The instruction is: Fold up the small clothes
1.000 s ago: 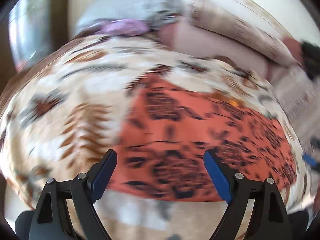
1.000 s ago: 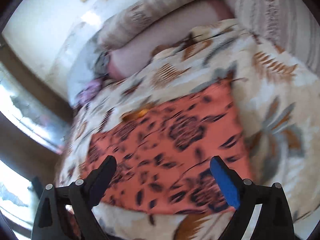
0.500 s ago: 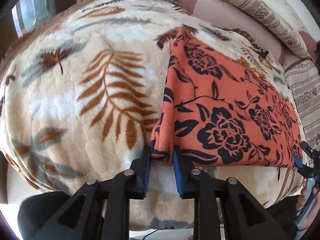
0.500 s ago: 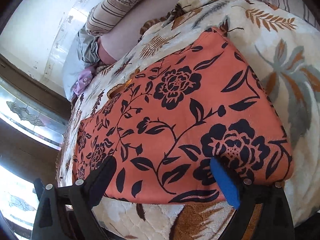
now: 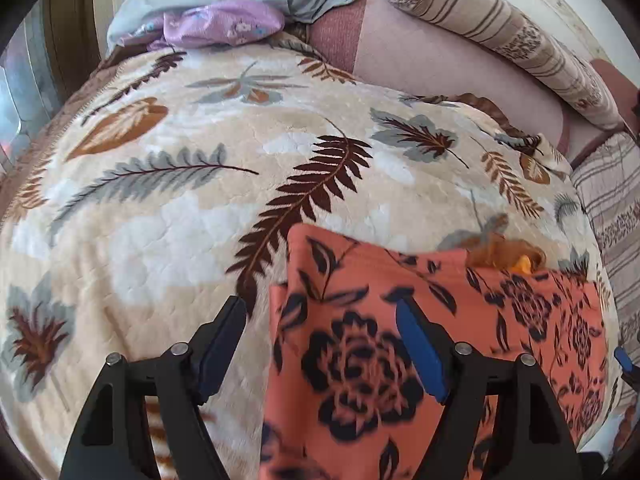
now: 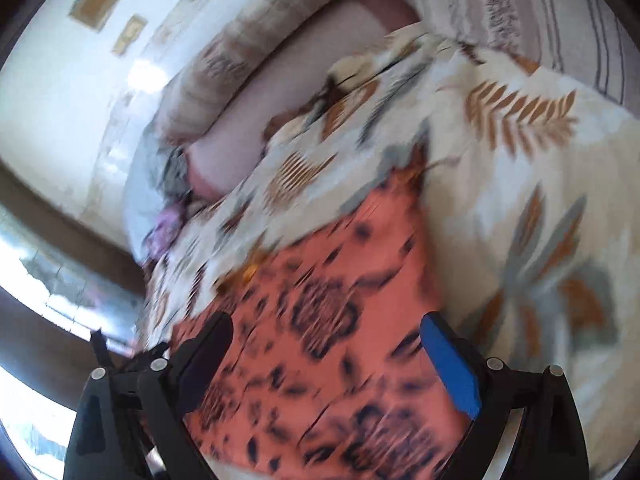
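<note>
On leaf-print blanket [image 5: 168, 216] lies orange floral garment [image 5: 360, 368], folded, its left edge between the fingers of left gripper [image 5: 320, 320]. Jaws have just been opening; pads stand apart, not pressing cloth. Gripper tilts steeply down. Right gripper [image 6: 326, 340], blurred, hangs over the garment's other end, jaws wide, nothing clamped.

a bed under a leaf-print blanket [image 5: 168, 216] — on it lies an orange floral garment [image 5: 360, 360], folded.
</note>
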A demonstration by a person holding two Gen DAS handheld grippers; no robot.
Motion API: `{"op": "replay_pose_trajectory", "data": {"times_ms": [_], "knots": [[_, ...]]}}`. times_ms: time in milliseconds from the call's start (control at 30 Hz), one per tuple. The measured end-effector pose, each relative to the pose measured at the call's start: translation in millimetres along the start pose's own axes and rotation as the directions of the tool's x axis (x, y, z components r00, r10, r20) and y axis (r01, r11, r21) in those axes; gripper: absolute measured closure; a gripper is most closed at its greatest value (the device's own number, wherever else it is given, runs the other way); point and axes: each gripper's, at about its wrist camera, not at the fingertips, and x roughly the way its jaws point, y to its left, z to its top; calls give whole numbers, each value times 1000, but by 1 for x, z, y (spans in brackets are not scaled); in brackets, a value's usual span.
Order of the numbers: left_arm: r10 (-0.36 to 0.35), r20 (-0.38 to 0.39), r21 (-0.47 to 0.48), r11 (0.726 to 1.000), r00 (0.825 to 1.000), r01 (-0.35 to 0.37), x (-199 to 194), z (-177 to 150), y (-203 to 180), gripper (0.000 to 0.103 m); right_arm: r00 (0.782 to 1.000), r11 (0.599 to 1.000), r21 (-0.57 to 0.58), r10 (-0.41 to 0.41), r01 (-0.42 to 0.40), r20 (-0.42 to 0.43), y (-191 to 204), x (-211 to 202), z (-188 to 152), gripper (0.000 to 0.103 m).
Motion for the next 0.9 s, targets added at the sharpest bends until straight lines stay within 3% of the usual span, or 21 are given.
{"op": "replay_pose_trajectory", "data": {"times_ms": [67, 133, 167, 200, 233, 267, 367, 433, 467, 500, 567, 600, 633, 700, 733, 833, 900], "knots": [[-5, 5, -10, 1000, 1000, 5, 4, 0, 1, 30, 997, 998, 9, -66, 66, -31, -16, 20, 30, 7], [-23, 1, -5, 1000, 1000, 23, 9, 2, 0, 59, 992, 996, 16, -85, 87, -88, -28, 47, 49, 7], [-17, -7, 0, 1000, 1000, 17, 9, 4, 0, 93, 987, 997, 7, -76, 78, -139, -29, 62, 54, 7], [-3, 4, 4, 1000, 1000, 3, 8, 3, -1, 100, 980, 998, -11, -68, 67, -189, -28, 79, 56, 17], [2, 33, 4, 1000, 999, -3, 2, 3, 1, 100, 974, 997, -42, -77, 70, -212, -23, 88, 56, 62], [0, 55, 2, 1000, 998, 0, -3, 3, 2, 100, 964, 988, -106, -132, 109, -232, -13, 95, 56, 81], [26, 129, -10, 1000, 991, -25, -19, 1, 9, 100, 970, 952, -250, -211, 176, -122, 18, 81, 54, 82], [59, 67, -23, 998, 996, -57, 6, -1, 15, 100, 954, 929, -275, -284, 247, -102, 14, 93, 56, 82], [87, 10, -24, 996, 996, -86, 27, -3, 19, 98, 939, 921, -272, -321, 279, -125, 6, 106, 57, 81], [107, 14, -21, 994, 994, -107, 33, -5, 20, 95, 935, 931, -236, -317, 277, -155, -7, 116, 57, 76], [86, 56, -32, 996, 995, -84, 17, -4, 18, 93, 954, 957, -146, -269, 250, -131, -11, 105, 59, 71], [65, 68, -42, 997, 996, -62, 8, -5, 18, 76, 962, 962, -133, -254, 239, -105, -7, 95, 59, 50], [65, 78, -38, 997, 995, -63, -2, -5, 16, 67, 964, 958, -149, -256, 243, -70, 0, 83, 58, 16], [80, 118, -7, 997, 990, -80, -26, -10, 10, 53, 969, 955, -168, -246, 246, 24, 18, 53, 52, 13], [80, 131, 1, 997, 988, -81, -38, -14, 7, 49, 981, 968, -161, -189, 193, 39, 27, 38, 47, 13], [79, 168, 27, 996, 983, -85, -77, -35, -7, 35, 1000, 992, -122, 16, -18, -14, 49, 8, 19, 13], [54, 176, 41, 997, 983, -62, -96, -58, -18, 22, 983, 981, -95, 161, -169, -84, 58, 1, -12, 12]]}}
